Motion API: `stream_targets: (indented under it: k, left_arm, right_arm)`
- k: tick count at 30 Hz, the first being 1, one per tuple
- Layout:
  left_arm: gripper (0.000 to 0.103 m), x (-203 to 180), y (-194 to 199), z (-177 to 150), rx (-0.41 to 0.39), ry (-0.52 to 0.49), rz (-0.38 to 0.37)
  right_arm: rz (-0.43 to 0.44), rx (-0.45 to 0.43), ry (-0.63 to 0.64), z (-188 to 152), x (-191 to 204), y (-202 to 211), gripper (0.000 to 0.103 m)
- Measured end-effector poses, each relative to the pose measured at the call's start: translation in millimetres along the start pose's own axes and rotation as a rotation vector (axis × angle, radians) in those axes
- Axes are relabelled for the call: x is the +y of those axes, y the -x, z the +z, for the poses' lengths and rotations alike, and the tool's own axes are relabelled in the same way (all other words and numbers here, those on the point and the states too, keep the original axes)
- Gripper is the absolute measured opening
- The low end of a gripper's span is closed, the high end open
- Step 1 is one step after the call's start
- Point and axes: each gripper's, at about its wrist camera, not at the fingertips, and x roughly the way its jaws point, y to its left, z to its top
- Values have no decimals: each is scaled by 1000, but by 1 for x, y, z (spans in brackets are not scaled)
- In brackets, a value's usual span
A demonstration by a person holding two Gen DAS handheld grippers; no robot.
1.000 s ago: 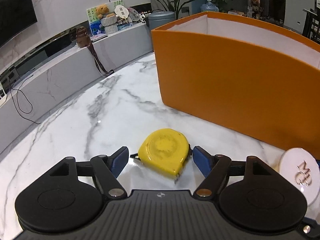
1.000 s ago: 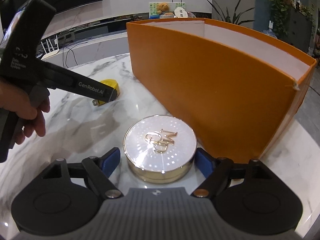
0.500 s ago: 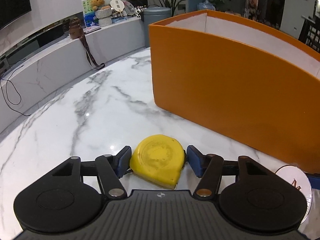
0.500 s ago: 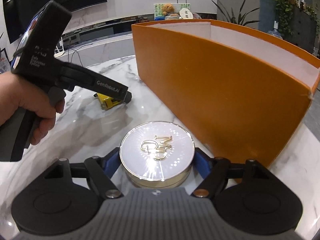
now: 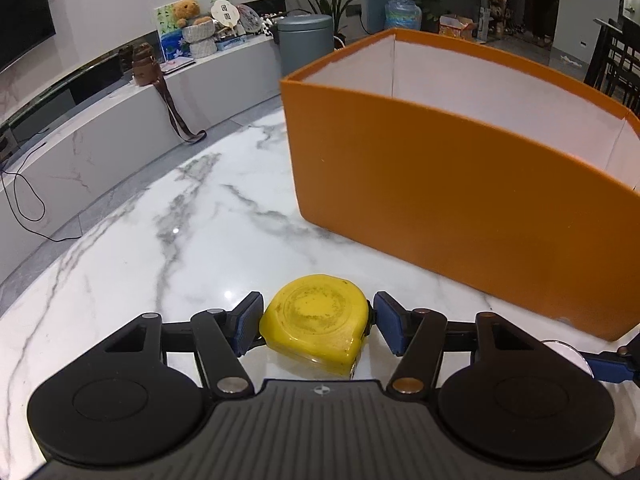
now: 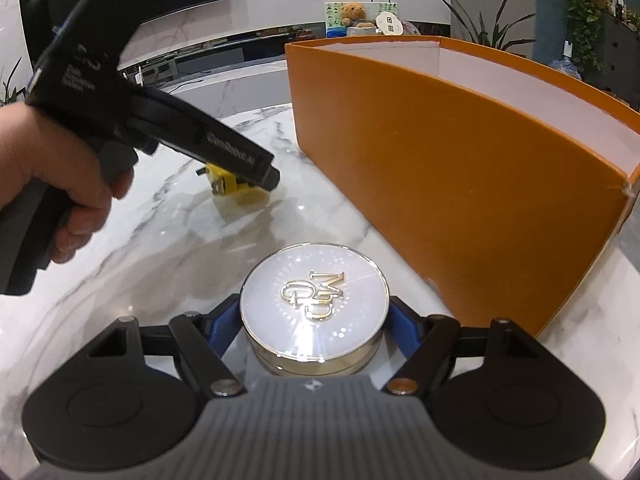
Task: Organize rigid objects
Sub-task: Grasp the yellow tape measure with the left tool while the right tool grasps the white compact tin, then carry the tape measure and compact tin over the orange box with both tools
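Observation:
A yellow tape measure (image 5: 312, 312) lies flat between the blue pads of my left gripper (image 5: 318, 318), which is shut on it just over the marble table (image 5: 160, 240). A round white compact (image 6: 314, 300) with gold letters on its lid sits between the pads of my right gripper (image 6: 314, 320), also shut on it. A tall orange box (image 5: 460, 200) with a white inside stands open-topped behind both. In the right wrist view the left gripper (image 6: 266, 178) covers most of the tape measure (image 6: 240, 194), left of the orange box (image 6: 460, 152).
A person's hand (image 6: 60, 184) holds the left gripper's handle. Beyond the table runs a low marble bench (image 5: 100, 128) with a teddy bear (image 5: 188, 10), a brown bag and a black cable. A grey bin (image 5: 306, 40) and plants stand behind.
Both pairs of jaws have closed in: the left pads now press on the tape measure, the right pads on the compact. The left gripper has shifted slightly with the tape.

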Motion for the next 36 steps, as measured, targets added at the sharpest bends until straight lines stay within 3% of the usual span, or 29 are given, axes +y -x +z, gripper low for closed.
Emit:
stream_targets:
  k: [9,28,36]
  left_arm:
    - [70,7,25,9,-17,31,56]
    - [70,2,139,42,-294,142,83]
    - [70,-5,156,49,-359,166,66]
  right_arm:
    - [10,-13,-1,5,-2,1,75]
    - [42,-136,-3,37,8,29,75]
    - [33,-227,-20,71,-3,50,75]
